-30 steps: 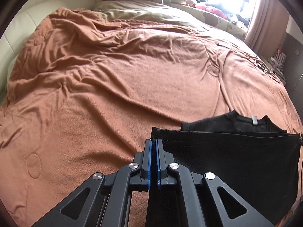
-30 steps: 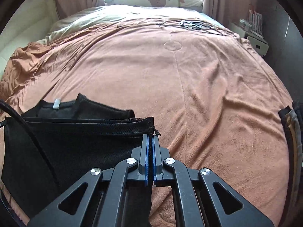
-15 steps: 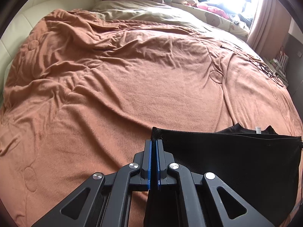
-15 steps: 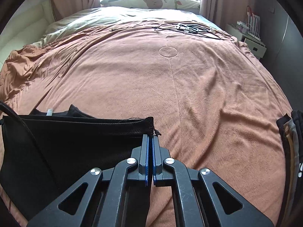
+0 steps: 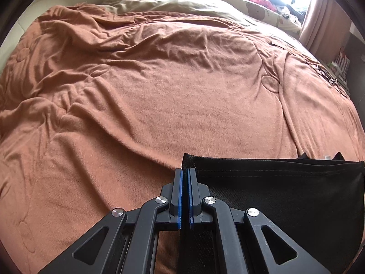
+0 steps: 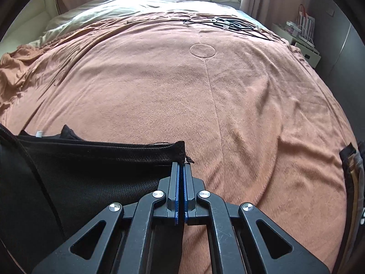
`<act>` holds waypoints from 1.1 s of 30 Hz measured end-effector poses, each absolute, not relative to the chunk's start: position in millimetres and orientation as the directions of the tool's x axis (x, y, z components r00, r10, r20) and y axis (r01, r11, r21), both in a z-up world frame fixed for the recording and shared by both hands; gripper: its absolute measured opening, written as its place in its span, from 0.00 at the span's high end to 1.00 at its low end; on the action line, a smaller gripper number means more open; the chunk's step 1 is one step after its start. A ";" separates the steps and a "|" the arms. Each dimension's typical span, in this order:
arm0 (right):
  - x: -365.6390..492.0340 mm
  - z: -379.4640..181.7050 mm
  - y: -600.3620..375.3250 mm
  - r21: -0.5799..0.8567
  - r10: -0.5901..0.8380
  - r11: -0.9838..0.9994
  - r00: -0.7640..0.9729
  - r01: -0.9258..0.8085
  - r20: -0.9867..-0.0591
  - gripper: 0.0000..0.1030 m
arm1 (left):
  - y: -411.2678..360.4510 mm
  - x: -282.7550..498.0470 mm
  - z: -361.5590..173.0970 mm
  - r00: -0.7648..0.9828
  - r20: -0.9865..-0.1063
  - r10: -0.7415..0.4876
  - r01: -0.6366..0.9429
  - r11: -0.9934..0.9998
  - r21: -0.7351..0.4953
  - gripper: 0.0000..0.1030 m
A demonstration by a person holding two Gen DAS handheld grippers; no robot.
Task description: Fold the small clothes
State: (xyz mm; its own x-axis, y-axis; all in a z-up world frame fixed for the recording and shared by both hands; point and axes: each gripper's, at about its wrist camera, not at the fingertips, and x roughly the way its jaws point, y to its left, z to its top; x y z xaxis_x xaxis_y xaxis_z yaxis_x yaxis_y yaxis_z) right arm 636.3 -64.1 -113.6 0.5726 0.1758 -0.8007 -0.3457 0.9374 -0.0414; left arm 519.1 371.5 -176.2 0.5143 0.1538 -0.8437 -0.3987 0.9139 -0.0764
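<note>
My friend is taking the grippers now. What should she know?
Left gripper: shut on the left corner of the black garment.
Right gripper: shut on the right corner of the same edge.
The garment hangs taut between them, low over the brown blanket; its collar end with a white tag lies on the blanket beyond the held edge.
Done: both corners gripped, edge lifted.
Left: probably carry the edge forward onto the collar end, let go, smooth, fold again.
</note>
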 end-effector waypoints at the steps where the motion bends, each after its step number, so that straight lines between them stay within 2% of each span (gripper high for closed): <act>1: 637.7 -114.3 -64.1 -0.038 0.176 0.939 0.573 -0.342 -0.801 1.00 | 371.9 522.6 -176.1 0.515 -0.844 0.153 -0.398 0.914 -0.077 0.96; 11: 647.5 -123.3 -59.7 -0.047 0.144 0.944 0.540 -0.326 -0.829 0.99 | 363.7 542.4 -178.2 0.498 -0.855 0.145 -0.378 0.924 -0.064 0.92; 12: 645.7 -123.0 -60.7 -0.041 0.144 0.946 0.529 -0.323 -0.836 0.96 | 364.6 537.5 -177.1 0.500 -0.855 0.136 -0.379 0.922 -0.076 0.91; 13: 644.7 -121.5 -62.1 -0.039 0.145 0.947 0.531 -0.320 -0.835 0.83 | 365.6 534.6 -177.1 0.500 -0.856 0.129 -0.382 0.921 -0.084 0.88; 14: 640.7 -118.9 -65.2 -0.032 0.153 0.948 0.539 -0.317 -0.828 0.73 | 367.4 528.5 -176.9 0.497 -0.860 0.117 -0.386 0.917 -0.099 0.78; 15: 636.4 -116.3 -69.2 -0.016 0.166 0.950 0.545 -0.312 -0.822 0.51 | 368.5 522.5 -176.6 0.496 -0.861 0.109 -0.389 0.915 -0.108 0.67; 16: 634.6 -113.5 -74.3 0.007 0.185 0.950 0.544 -0.312 -0.818 0.44 | 368.5 516.2 -175.7 0.498 -0.860 0.107 -0.390 0.914 -0.112 0.63; 17: 630.6 -112.3 -77.7 0.031 0.206 0.948 0.538 -0.316 -0.817 0.44 | 367.8 511.7 -174.5 0.501 -0.859 0.108 -0.389 0.914 -0.112 0.60; 33: 532.8 -110.5 -141.7 0.149 0.324 0.917 0.474 -0.370 -0.819 0.44 | 342.1 390.5 -174.5 0.486 -0.872 0.059 -0.397 0.904 -0.161 0.60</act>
State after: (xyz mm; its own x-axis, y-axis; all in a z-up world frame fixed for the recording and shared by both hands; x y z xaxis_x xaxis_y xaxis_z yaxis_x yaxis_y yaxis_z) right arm 532.8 -141.7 -110.5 0.4740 0.3238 -0.8188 -0.3695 0.9172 0.1488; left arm 390.5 342.1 -174.5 0.4865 0.0586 -0.8717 -0.3968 0.9037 -0.1607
